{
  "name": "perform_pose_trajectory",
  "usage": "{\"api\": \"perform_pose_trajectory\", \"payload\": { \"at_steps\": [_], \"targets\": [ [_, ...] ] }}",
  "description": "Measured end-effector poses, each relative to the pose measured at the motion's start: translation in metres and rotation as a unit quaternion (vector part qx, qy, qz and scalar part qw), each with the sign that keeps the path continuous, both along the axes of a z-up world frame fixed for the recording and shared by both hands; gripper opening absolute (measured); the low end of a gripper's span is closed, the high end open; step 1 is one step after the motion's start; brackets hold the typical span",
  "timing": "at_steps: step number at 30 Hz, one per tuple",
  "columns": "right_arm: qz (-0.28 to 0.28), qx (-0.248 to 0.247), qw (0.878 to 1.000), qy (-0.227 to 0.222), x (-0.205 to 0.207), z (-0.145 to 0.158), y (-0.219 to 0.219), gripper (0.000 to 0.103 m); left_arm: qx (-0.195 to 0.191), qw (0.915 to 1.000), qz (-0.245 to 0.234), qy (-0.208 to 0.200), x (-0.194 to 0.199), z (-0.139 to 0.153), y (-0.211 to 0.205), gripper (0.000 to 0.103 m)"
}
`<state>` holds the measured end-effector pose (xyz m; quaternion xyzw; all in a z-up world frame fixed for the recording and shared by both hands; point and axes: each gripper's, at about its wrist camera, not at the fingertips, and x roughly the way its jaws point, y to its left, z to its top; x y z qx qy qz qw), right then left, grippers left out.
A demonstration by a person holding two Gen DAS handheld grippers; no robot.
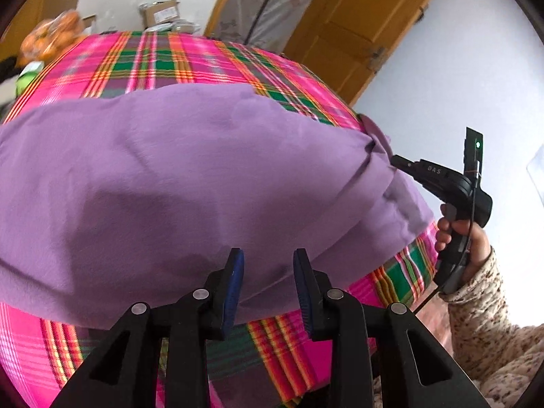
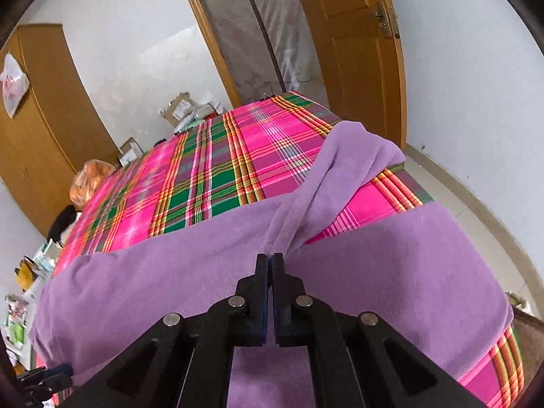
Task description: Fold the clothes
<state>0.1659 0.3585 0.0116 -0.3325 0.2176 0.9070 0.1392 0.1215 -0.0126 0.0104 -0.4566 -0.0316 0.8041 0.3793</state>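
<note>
A purple garment lies spread across a pink plaid bedsheet. My left gripper hovers open just above the garment's near edge, with nothing between its blue pads. In the left wrist view a hand holds my right gripper at the garment's bunched right end. In the right wrist view the right gripper is shut on a pinched fold of the purple garment. A sleeve trails from that fold toward the bed's far right corner. The left gripper shows at the lower left, its fingers too blurred to judge.
A wooden door and a curtained doorway stand beyond the bed. A wardrobe, cardboard boxes and an orange bag sit along the far left. The bedsheet ends at the right, above pale floor.
</note>
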Motion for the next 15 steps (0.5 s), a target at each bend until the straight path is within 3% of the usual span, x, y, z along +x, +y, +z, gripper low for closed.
{"api": "perform_pose_trajectory", "payload": {
  "at_steps": [3,9,15],
  "targets": [
    [-0.004,-0.018,1.000,0.007,0.006,-0.005,0.005,0.002,-0.022,0.9994,-0.017,0.019,0.002,0.004,0.013,0.038],
    [-0.003,-0.040,0.999,0.021,0.011,-0.007,0.011,0.002,-0.067,0.9940,-0.069,0.054,0.016,0.004,0.044,0.038],
    [0.001,-0.051,0.998,0.035,0.018,-0.005,0.014,0.002,-0.133,0.9843,-0.077,0.088,0.021,-0.004,0.066,0.038]
  ]
}}
